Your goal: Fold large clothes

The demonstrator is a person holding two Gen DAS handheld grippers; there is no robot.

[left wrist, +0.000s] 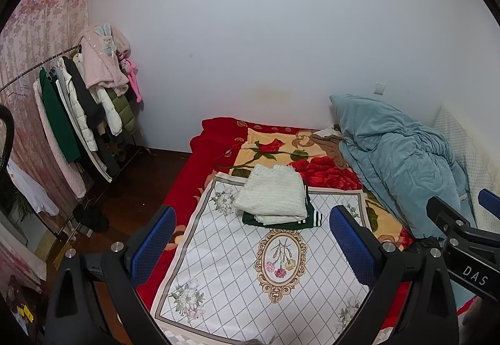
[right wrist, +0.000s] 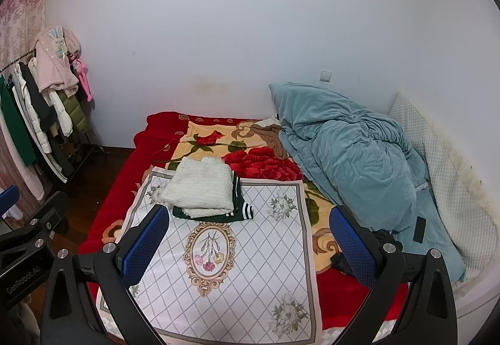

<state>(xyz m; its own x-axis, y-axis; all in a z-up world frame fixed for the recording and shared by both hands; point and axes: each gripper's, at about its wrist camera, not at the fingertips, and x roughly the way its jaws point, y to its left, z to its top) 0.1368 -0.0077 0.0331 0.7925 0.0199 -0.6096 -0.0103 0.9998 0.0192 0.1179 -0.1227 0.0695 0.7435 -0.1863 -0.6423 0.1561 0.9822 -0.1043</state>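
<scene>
1. Both grippers are nearest the cameras, held above the near end of the bed – left gripper (left wrist: 253,248) and right gripper (right wrist: 250,246), each with its blue pads spread wide and nothing between them. Neither touches any cloth.

2. Folded clothes sit on the far half of the mat (right wrist: 256,276): a white knit (right wrist: 200,188) folded into a neat block, lying on top of a dark green garment (right wrist: 240,210) with white stripes at its edge. Both look finished and stacked, the knit covering most of the green one.

3. My judgement – the folding of these two pieces is done. No unfolded garment lies on the mat, so what is left, if anything, would be fetching another piece.

4. Candidates for that: a brown garment (right wrist: 272,138) lies crumpled at the far side of the bed, against the blue quilt (right wrist: 350,157), and many coats hang on the rack (left wrist: 78,113) by the curtain. Whether any of them belongs to the task I cannot tell.

5. Under the mat is a red flowered blanket (right wrist: 125,176), covering the bed.
</scene>
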